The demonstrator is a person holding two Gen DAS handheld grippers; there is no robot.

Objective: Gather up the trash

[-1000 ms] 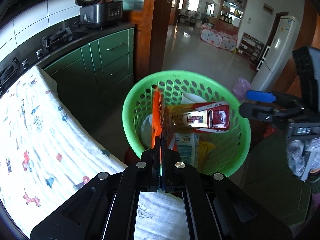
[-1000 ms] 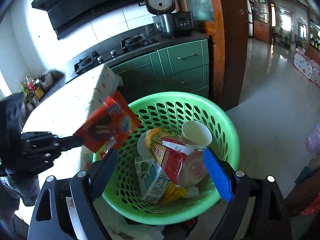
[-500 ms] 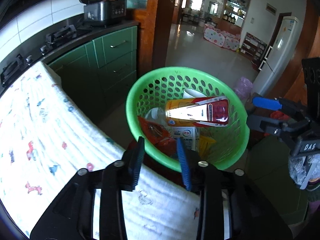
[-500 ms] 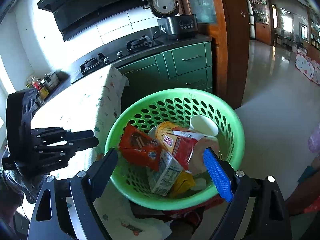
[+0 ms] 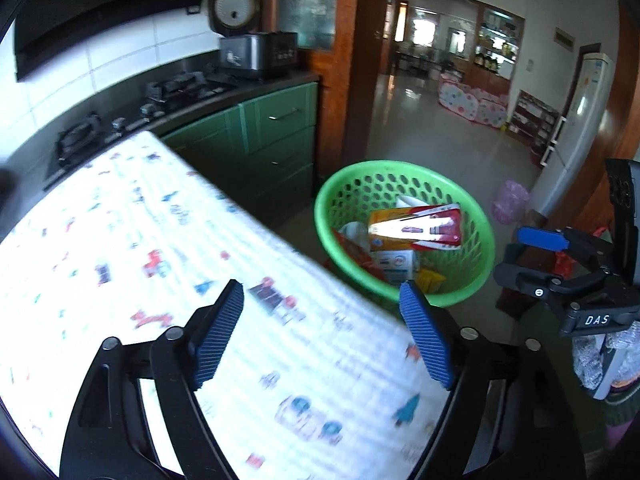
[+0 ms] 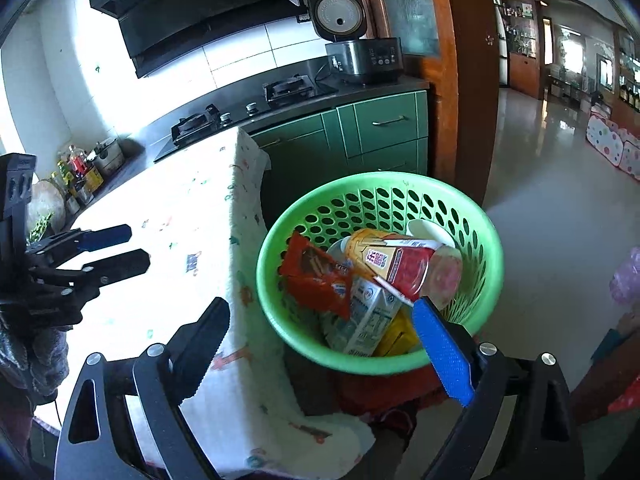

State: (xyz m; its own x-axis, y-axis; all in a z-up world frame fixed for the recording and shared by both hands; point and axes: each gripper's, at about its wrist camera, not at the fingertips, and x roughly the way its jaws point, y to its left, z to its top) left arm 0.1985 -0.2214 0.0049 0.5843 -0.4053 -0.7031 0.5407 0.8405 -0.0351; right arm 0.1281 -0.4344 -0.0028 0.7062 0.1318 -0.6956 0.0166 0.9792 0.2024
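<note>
White cloth printed with small coloured figures covers the table (image 5: 120,240), the largest thing in both views, and its near corner hangs down just beside the basket (image 6: 484,272). Green cabinets (image 6: 384,128) stand behind the basket, under a dark counter carrying a gas hob (image 6: 240,110) and a rice cooker (image 6: 360,44) with its lid raised. That round green perforated basket sits below the table's edge, on something red that shows only in part beneath it. All the trash lies inside the basket: a red and yellow drink carton (image 6: 392,258) across the top, a white milk carton (image 6: 368,316) under it toward the near rim, a red snack wrapper (image 6: 316,276) leaning against the wall nearest the table, a yellow packet (image 6: 396,334) at the near rim and a white paper cup (image 6: 430,232) at the far side. Left of the basket, over the cloth, the left gripper (image 5: 322,334) hovers with its blue-padded fingers spread wide and nothing between them. On the near side of the basket, the right gripper (image 6: 320,342) is likewise spread wide and empty, its blue pad overlapping the basket's near rim in view.
</note>
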